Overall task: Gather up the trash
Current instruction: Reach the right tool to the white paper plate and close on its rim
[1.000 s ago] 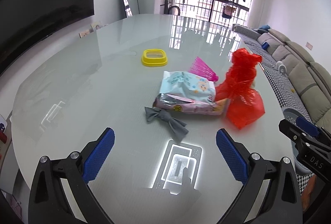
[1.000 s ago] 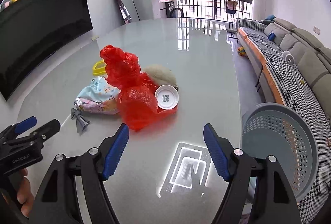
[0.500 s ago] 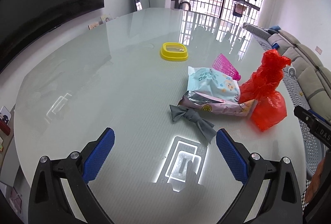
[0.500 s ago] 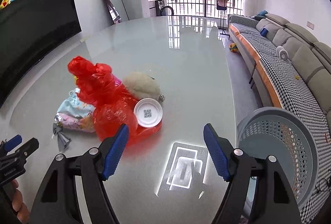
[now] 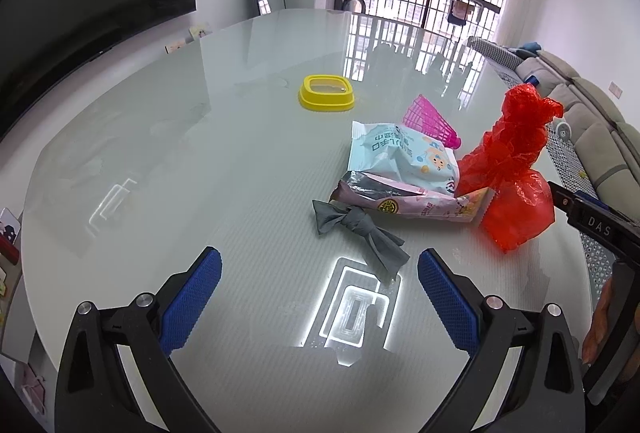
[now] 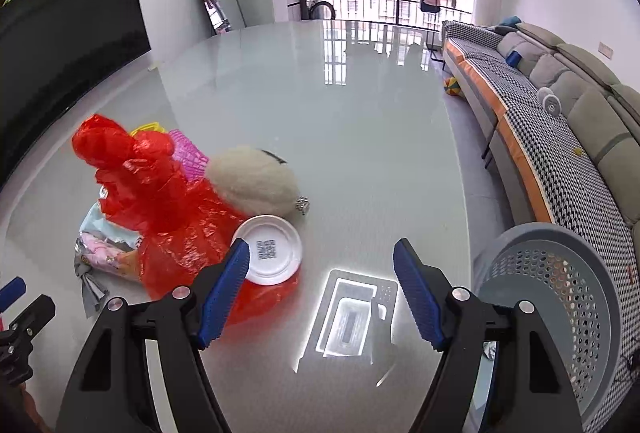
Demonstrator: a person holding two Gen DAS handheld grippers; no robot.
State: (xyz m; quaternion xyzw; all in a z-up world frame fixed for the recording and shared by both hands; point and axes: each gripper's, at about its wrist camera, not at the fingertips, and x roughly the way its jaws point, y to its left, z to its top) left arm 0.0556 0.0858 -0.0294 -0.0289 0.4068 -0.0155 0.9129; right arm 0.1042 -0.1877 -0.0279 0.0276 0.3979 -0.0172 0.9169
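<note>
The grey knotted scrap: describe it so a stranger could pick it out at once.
Start at the glossy white table and find the litter heap around the red plastic bag. At the heap's near edge, just in front of the pink snack wrapper, lies the grey knotted scrap. It alone is dull grey, tied like a bow.

Crumpled red bag, snack wrappers, perhaps a lid, clustered on table.

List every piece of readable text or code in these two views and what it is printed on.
"DAS": white letters on the right gripper body, at the left view's edge.
QR code, no words: on the white lid.
Light blue packet: large characters, not legible to me.
Pink wrapper: round gold emblem, print too small to read.
</note>
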